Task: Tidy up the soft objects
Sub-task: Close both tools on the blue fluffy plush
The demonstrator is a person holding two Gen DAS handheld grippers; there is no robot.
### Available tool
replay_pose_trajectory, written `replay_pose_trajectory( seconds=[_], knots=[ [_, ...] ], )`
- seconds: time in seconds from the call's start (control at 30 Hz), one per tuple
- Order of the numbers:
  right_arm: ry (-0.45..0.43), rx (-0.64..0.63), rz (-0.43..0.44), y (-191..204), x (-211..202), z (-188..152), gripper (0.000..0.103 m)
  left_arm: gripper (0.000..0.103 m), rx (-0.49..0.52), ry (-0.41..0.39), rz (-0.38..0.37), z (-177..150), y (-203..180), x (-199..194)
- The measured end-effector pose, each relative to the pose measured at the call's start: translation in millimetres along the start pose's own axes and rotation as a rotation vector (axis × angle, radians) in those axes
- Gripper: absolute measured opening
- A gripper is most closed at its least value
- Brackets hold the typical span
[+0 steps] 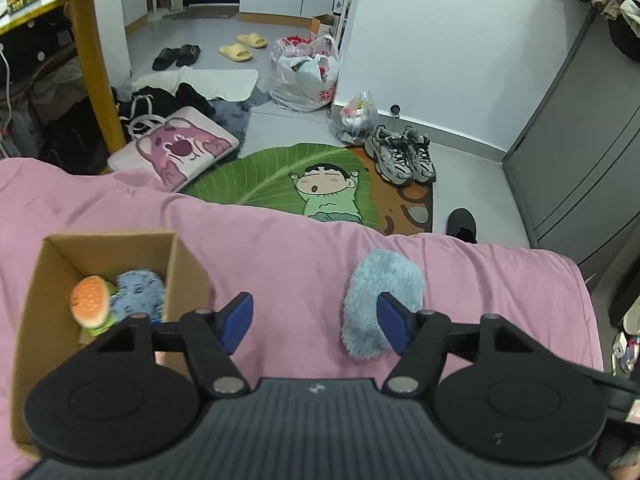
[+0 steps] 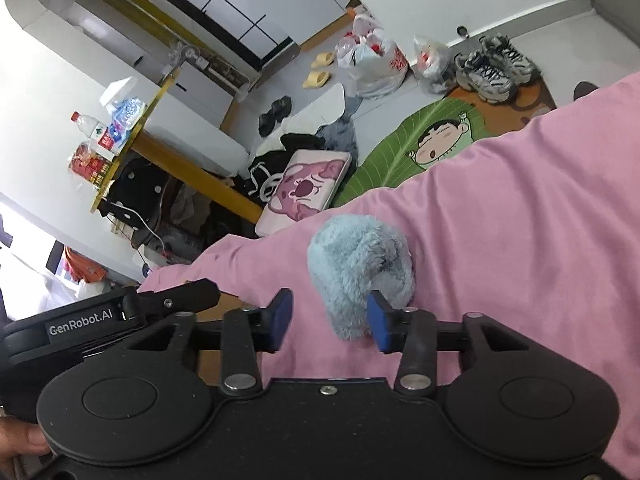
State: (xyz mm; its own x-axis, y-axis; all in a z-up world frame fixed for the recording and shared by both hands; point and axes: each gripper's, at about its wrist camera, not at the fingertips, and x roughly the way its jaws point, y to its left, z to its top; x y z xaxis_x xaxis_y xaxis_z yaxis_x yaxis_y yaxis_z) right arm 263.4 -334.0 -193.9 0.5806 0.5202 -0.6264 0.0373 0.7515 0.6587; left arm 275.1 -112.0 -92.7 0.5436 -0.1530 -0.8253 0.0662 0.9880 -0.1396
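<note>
On pink bedding [image 1: 280, 248], cardboard box [image 1: 180, 264], cluttered floor [image 1: 288, 120]

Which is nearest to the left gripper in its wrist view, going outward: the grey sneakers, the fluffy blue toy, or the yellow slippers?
From the left gripper:
1. Fluffy blue toy, on the pink blanket, right against the gripper's right-hand finger.
2. Grey sneakers, on the floor past the bed edge, ahead and right.
3. Yellow slippers, farthest, far across the floor, ahead and slightly left.
</note>
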Motion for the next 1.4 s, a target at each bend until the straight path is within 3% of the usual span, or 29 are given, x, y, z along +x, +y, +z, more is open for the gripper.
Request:
replay_pose_trajectory(
  seconds=[0.33, 0.4, 0.6, 0.97, 1.1, 1.27, 1.4],
  knots=[
    [0.044, -0.114, -0.036, 2.6, 31.0, -0.3, 0.042, 0.063, -0.036, 0.078, -0.020, 7.7, 6.3, 45.6],
    [0.040, -0.129, -0.037, 3.6, 34.1, 0.6, 0.034, 0.061, -0.030, 0.087, -0.020, 9.7, 6.7, 50.4],
    [0.007, -0.040, -0.003, -12.4, 28.5, 4.5, 0.022, 0.056, -0.032, 0.109, -0.038, 13.1, 5.4, 63.1],
    [0.002, 0.035, -0.017, -34.3, 16.6, 2.2, 0.020, 0.056, 0.043, 0.078, -0.139, 14.7, -27.7, 79.0],
    [0.003, 0.047, -0.024, -38.0, 15.0, 0.1, 0.019, 0.056, 0.085, 0.104, -0.175, 6.0, -42.9, 91.7],
    [0.007, 0.058, -0.034, -42.3, 12.7, -0.9, 0.019, 0.056, 0.063, 0.148, -0.226, 2.9, -45.9, 102.2],
    [0.000, 0.038, -0.050, -33.7, 5.9, -1.3, 0.017, 0.038, 0.075, 0.166, -0.263, 3.1, -52.0, 99.5]
  ],
)
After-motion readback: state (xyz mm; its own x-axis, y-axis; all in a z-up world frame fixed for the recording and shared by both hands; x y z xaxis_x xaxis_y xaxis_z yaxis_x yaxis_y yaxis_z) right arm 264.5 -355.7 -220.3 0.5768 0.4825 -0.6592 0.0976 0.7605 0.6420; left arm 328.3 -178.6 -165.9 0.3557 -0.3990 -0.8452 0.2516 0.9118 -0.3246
